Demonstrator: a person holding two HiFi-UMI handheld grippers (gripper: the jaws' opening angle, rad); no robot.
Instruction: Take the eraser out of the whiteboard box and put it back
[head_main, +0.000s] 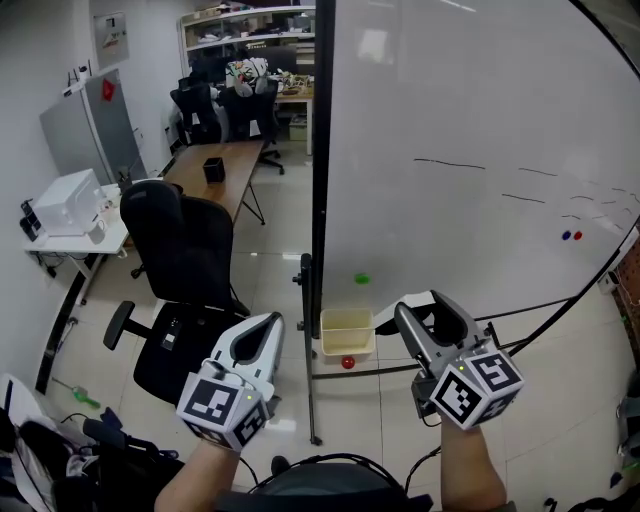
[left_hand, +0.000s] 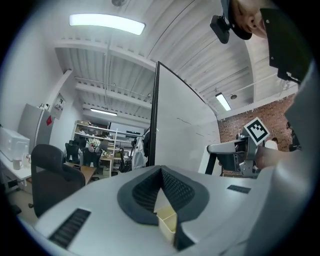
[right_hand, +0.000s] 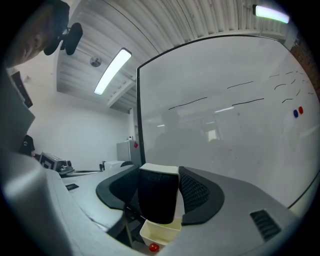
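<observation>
A cream whiteboard box (head_main: 346, 332) hangs at the bottom left of the whiteboard (head_main: 470, 150), with a red magnet (head_main: 347, 362) just under it. My right gripper (head_main: 420, 312) hovers to the right of the box, shut on the eraser (head_main: 428, 322). In the right gripper view the eraser (right_hand: 157, 200) stands upright between the jaws of the right gripper (right_hand: 159, 172), black felt with a white back, above the box (right_hand: 160, 232). My left gripper (head_main: 262, 325) is left of the box, jaws closed together with nothing held. Through the jaws of the left gripper (left_hand: 161, 171) the box (left_hand: 167, 226) shows.
The whiteboard's black post (head_main: 318, 200) and floor stand rise between the grippers. A black office chair (head_main: 185, 250) stands at the left, with a wooden desk (head_main: 215, 170) behind it. A green magnet (head_main: 362, 279) and faint pen lines sit on the board.
</observation>
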